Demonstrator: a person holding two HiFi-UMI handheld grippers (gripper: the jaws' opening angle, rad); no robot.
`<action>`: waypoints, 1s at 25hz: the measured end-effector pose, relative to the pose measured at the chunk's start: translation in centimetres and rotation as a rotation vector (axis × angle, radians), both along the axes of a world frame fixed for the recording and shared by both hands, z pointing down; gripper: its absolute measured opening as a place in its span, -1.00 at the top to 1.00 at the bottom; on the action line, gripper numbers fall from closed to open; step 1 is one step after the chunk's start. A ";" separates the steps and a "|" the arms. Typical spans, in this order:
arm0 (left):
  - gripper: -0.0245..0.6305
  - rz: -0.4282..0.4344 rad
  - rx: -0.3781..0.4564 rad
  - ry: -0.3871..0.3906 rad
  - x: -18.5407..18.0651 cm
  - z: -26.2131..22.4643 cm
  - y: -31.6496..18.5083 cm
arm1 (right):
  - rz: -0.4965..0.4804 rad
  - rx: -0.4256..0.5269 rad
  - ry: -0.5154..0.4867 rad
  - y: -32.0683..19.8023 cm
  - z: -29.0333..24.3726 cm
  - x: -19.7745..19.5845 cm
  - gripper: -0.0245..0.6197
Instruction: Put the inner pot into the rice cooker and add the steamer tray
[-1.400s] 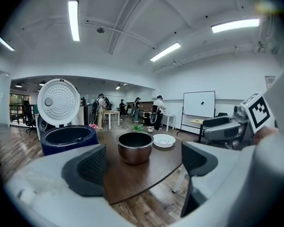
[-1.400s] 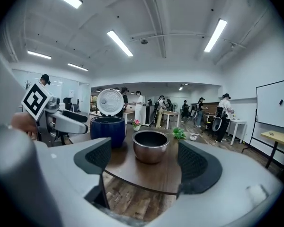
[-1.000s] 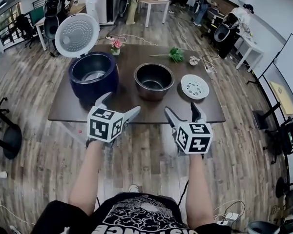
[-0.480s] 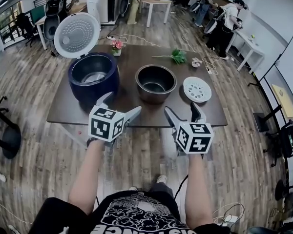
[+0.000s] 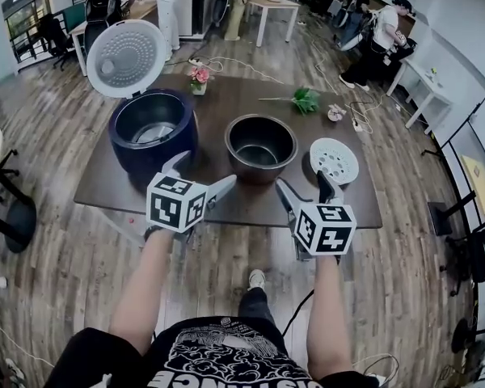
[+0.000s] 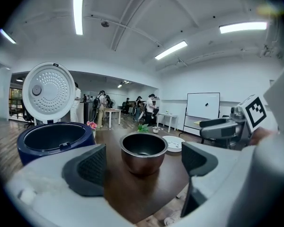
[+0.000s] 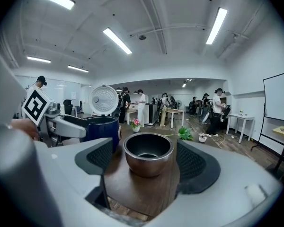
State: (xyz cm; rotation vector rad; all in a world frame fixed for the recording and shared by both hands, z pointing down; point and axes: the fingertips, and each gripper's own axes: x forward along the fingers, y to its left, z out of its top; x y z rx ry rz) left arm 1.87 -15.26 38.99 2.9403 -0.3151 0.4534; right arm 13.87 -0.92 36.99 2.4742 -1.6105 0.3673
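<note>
- The fingers [image 6: 87, 169] of the left gripper [image 5: 200, 170] are released and stand wide apart, with nothing held; the inner pot [image 5: 260, 145] shows beyond the gap, not touched
- The fingers [image 7: 196, 167] of the right gripper [image 5: 302, 181] are also released and wide apart, and the same pot is seen beyond them, apart from both
- Both grippers hover over the near edge of the surface [image 5: 226, 95], the left one in front of the rice cooker [image 5: 152, 128], the right one nearer to the steamer tray [image 5: 334, 160]
- The inner pot stands upright and empty in the middle of the surface, between cooker and tray, touching neither
- The dark blue cooker has its lid [image 5: 128, 58] raised
- The white tray with holes lies flat at the right
- A pink flower [image 5: 198, 77] and a green sprig [image 5: 305, 99] are on the far part
</note>
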 end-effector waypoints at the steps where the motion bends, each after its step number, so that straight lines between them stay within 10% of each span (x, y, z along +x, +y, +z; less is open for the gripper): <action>1: -0.61 -0.003 -0.003 -0.003 0.7 0.1 -0.2 | -0.007 0.000 -0.003 -0.4 0.1 0.8 -0.35; 25: -0.61 -0.230 -0.065 -0.080 11.9 2.3 -7.3 | -0.225 -0.071 -0.098 -10.4 3.5 15.5 -0.35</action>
